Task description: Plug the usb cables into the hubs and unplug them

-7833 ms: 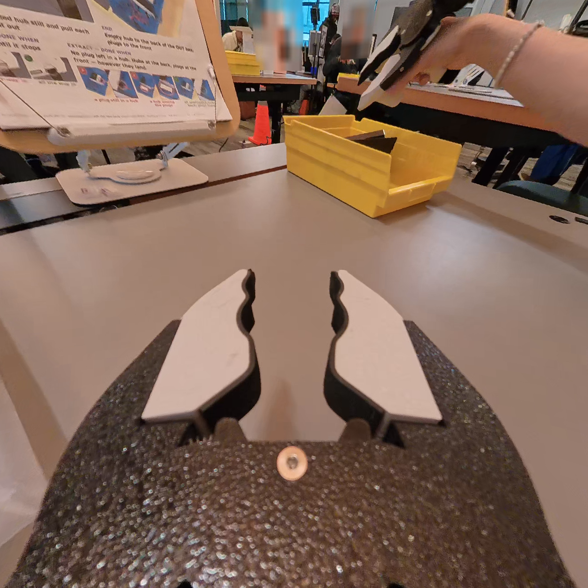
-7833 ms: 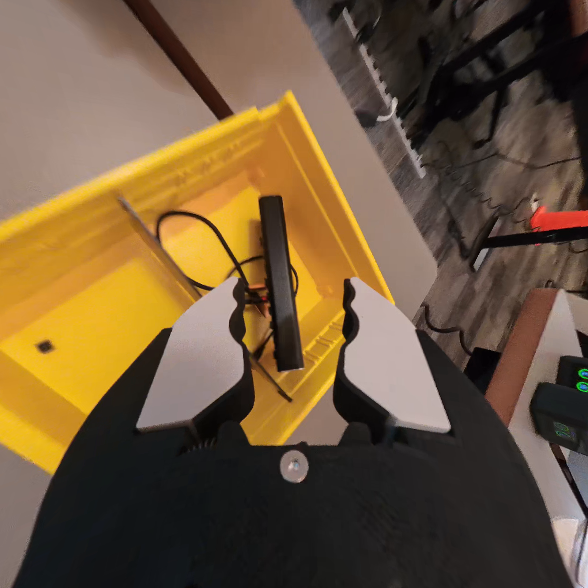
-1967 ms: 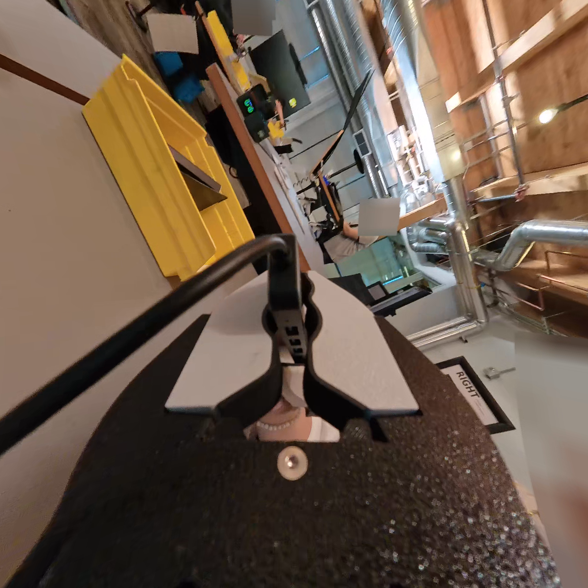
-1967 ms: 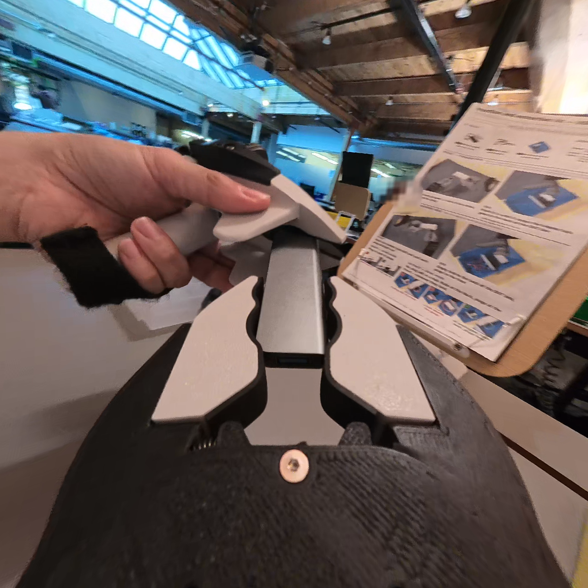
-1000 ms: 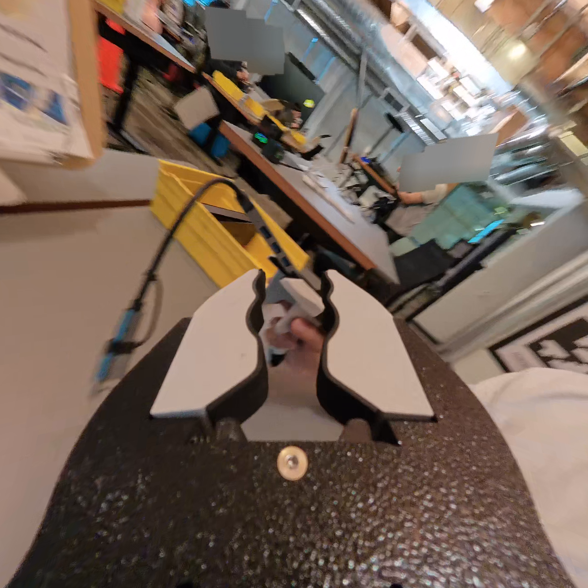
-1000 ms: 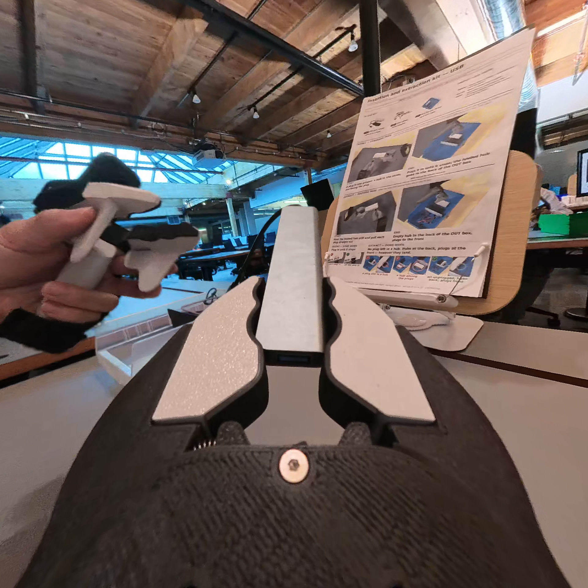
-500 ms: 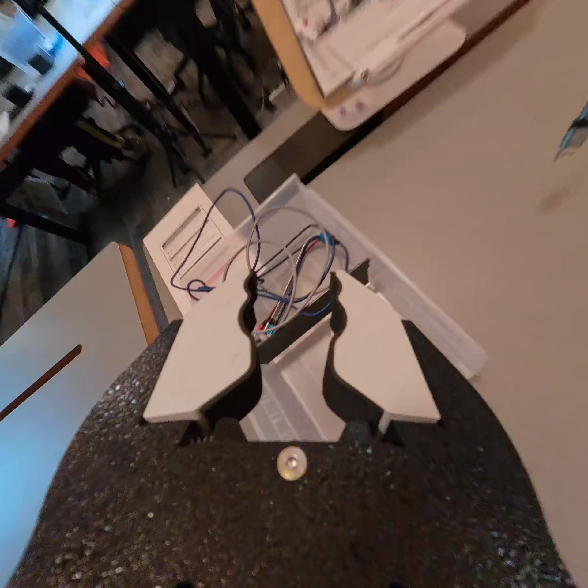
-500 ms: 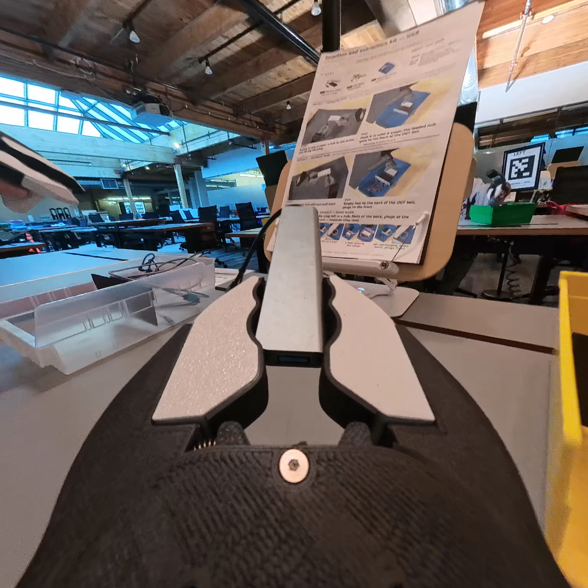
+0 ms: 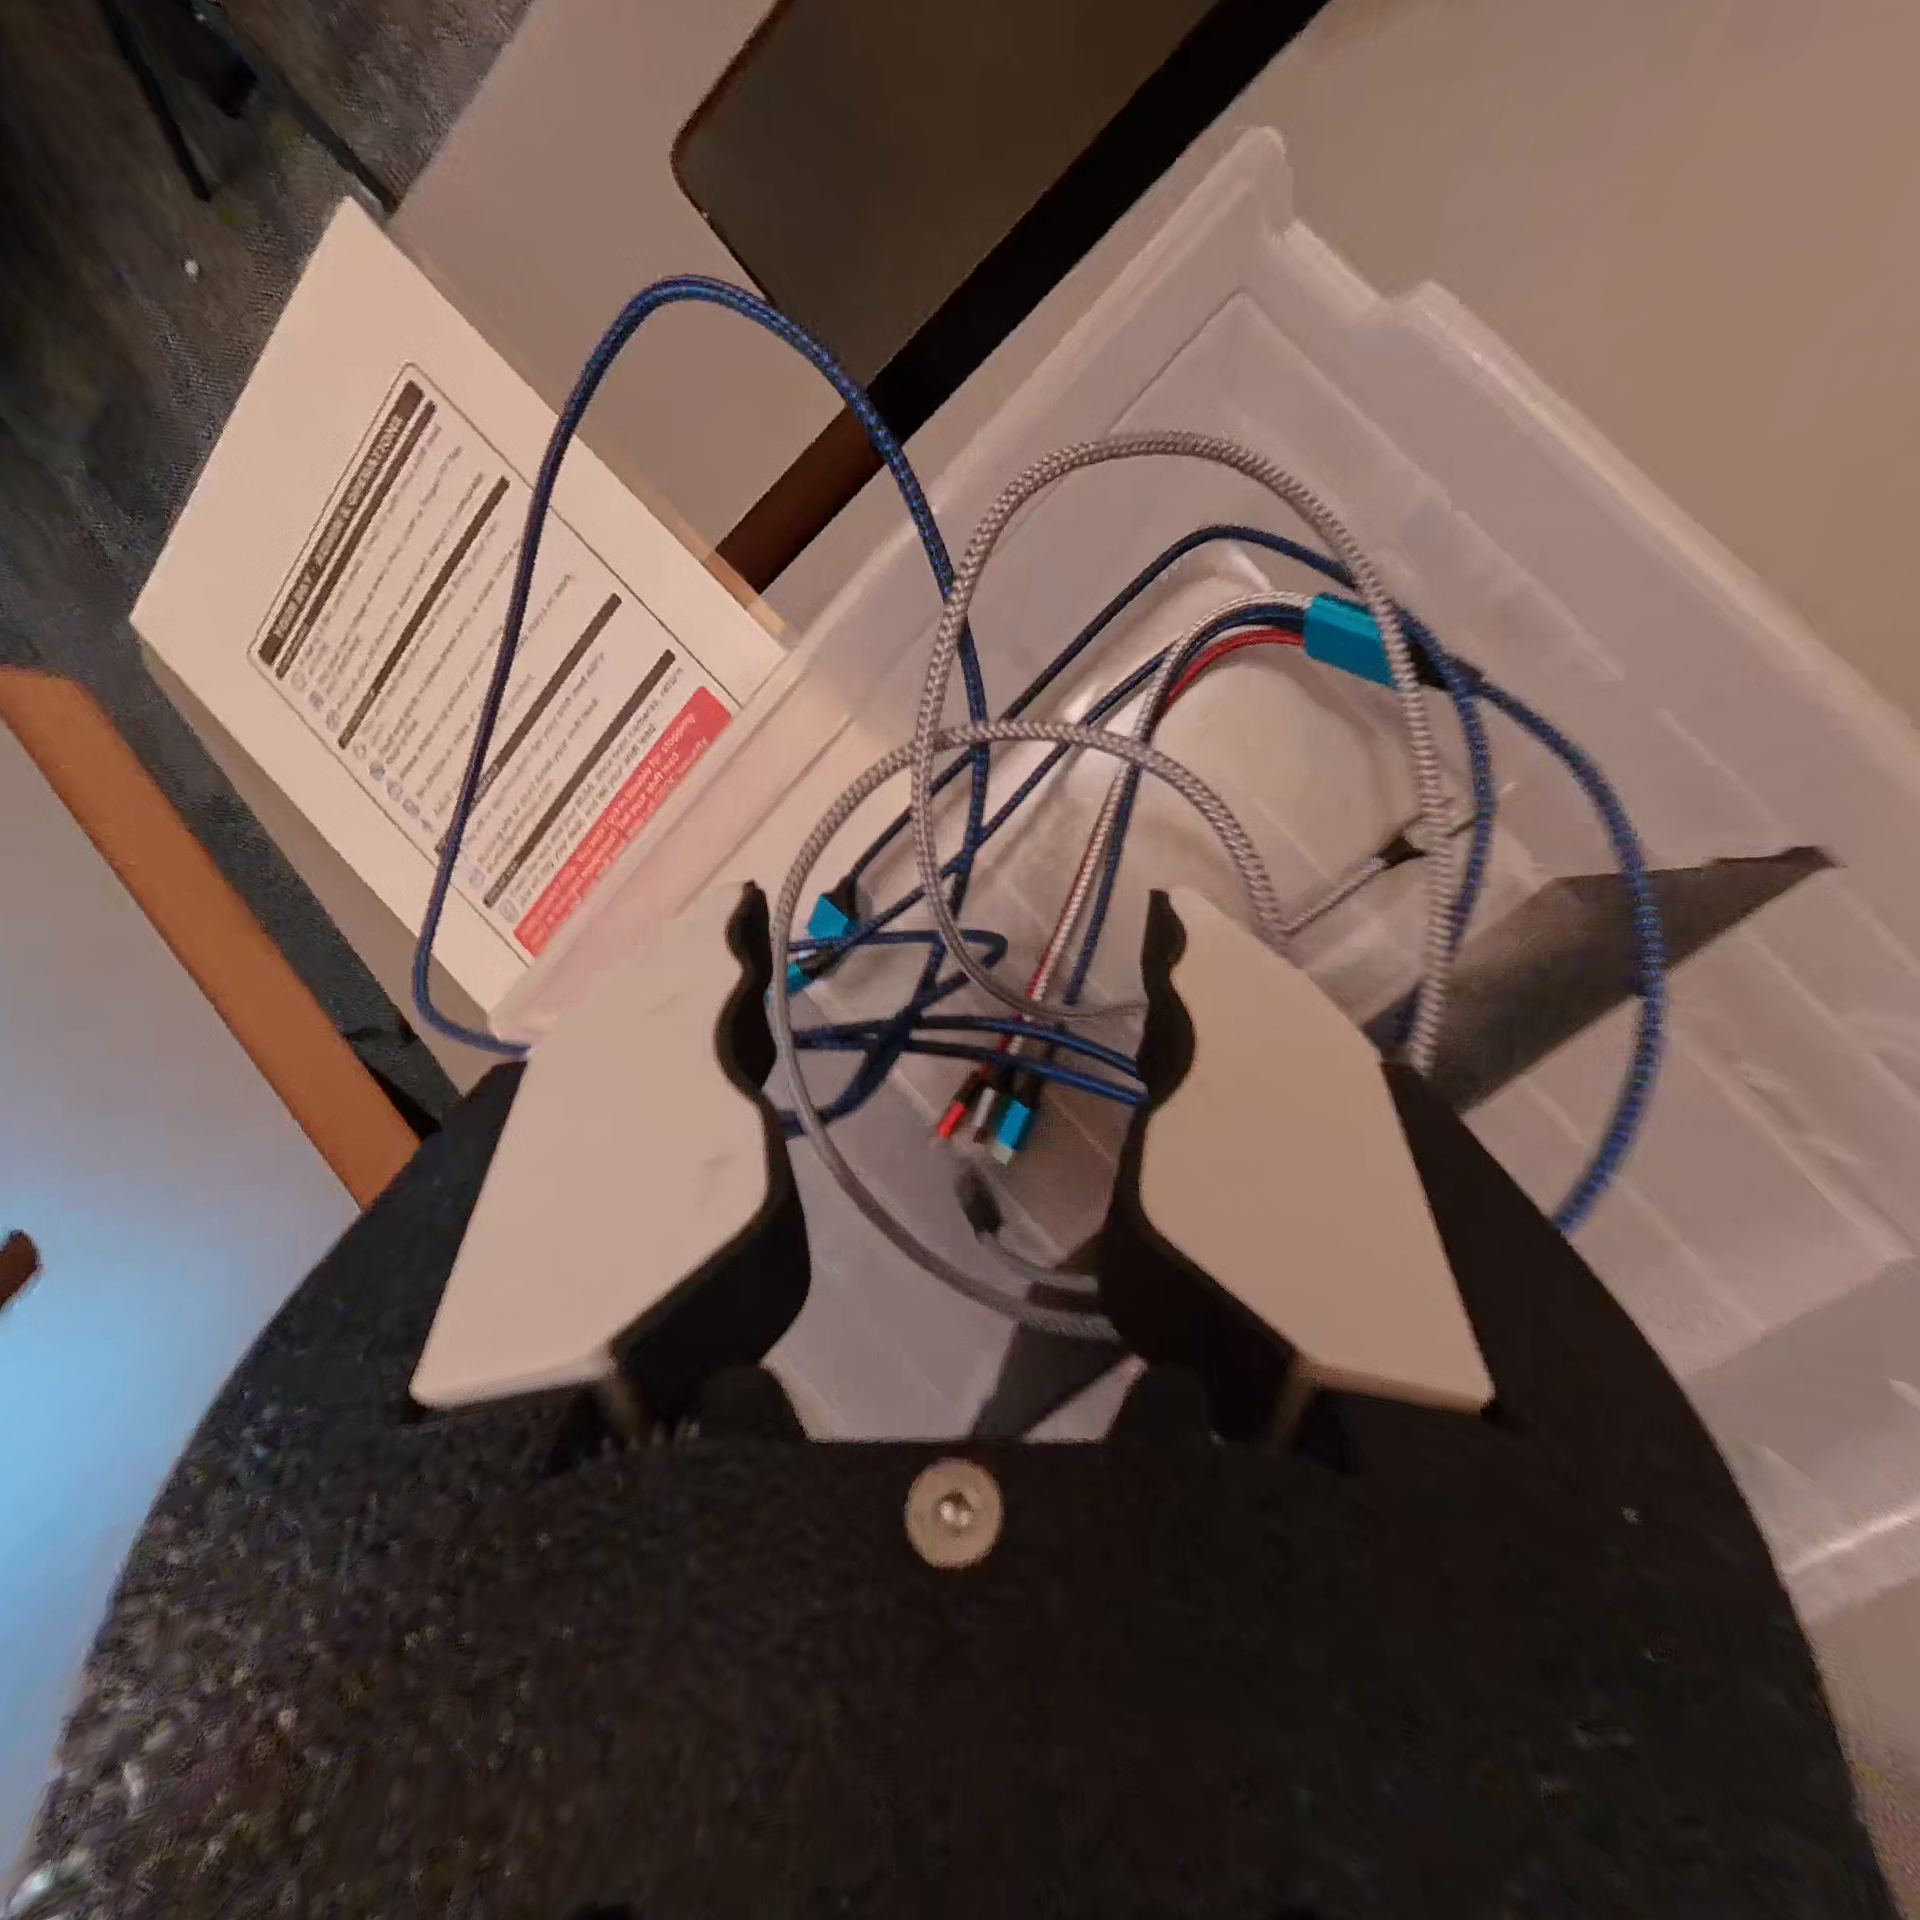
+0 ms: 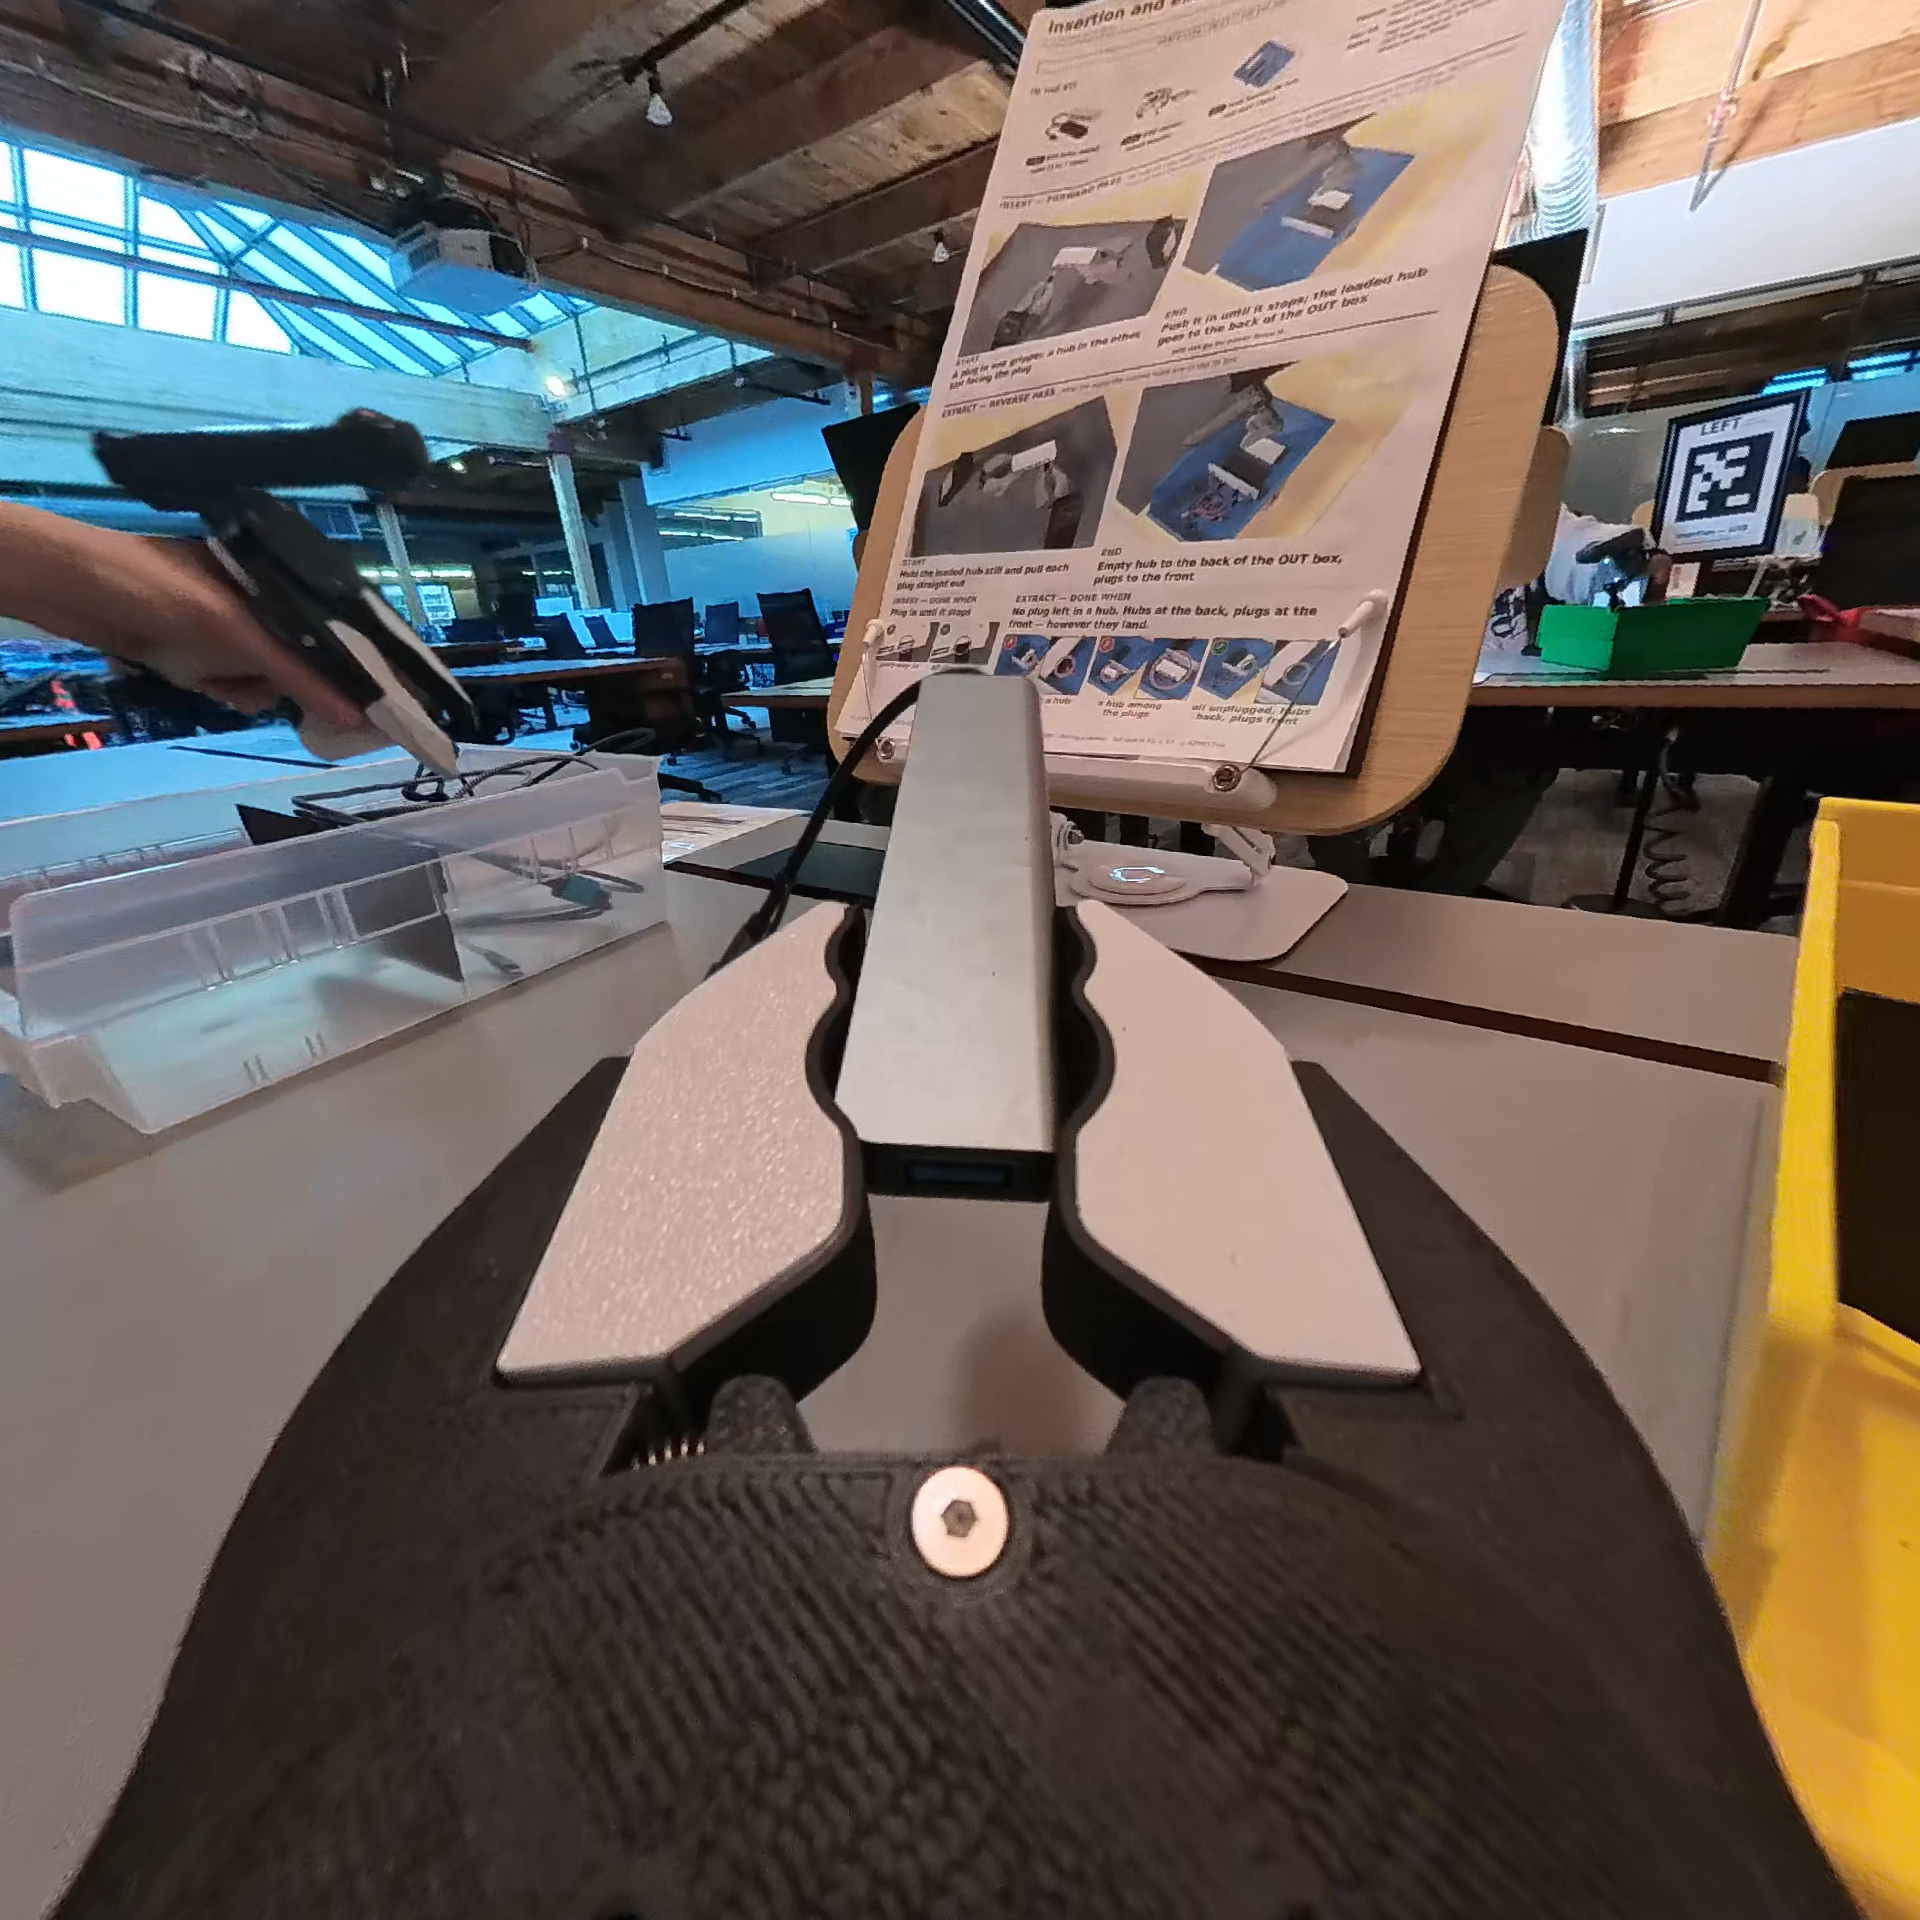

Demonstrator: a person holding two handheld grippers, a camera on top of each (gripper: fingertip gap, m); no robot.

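Observation:
My left gripper (image 9: pixel 951 914) is open and empty, pointed down into a clear plastic bin (image 9: pixel 1621 935) that holds a tangle of blue and grey braided USB cables (image 9: pixel 1122 748). A bundle of red, grey and blue plugs (image 9: pixel 987 1117) lies between its fingers, untouched. My right gripper (image 10: pixel 961 909) is shut on a grey metal USB hub (image 10: pixel 961 914), held above the table with its black lead trailing off the far end. The left gripper (image 10: pixel 416 727) also shows far left in the right wrist view, tips over the clear bin (image 10: pixel 312 956).
A black divider (image 9: pixel 1579 956) crosses the clear bin. A white box with a printed label (image 9: pixel 447 665) lies beside it at the table edge. A yellow bin (image 10: pixel 1849 1195) stands at my right. An instruction sheet on a wooden stand (image 10: pixel 1195 436) is behind the hub. The tips of one gripper are about 50 cm away from the tips of the other.
My left gripper has swung away from the hub, opened wider and come down over the cables in the clear bin. My right gripper keeps its hold on the hub and has lowered slightly.

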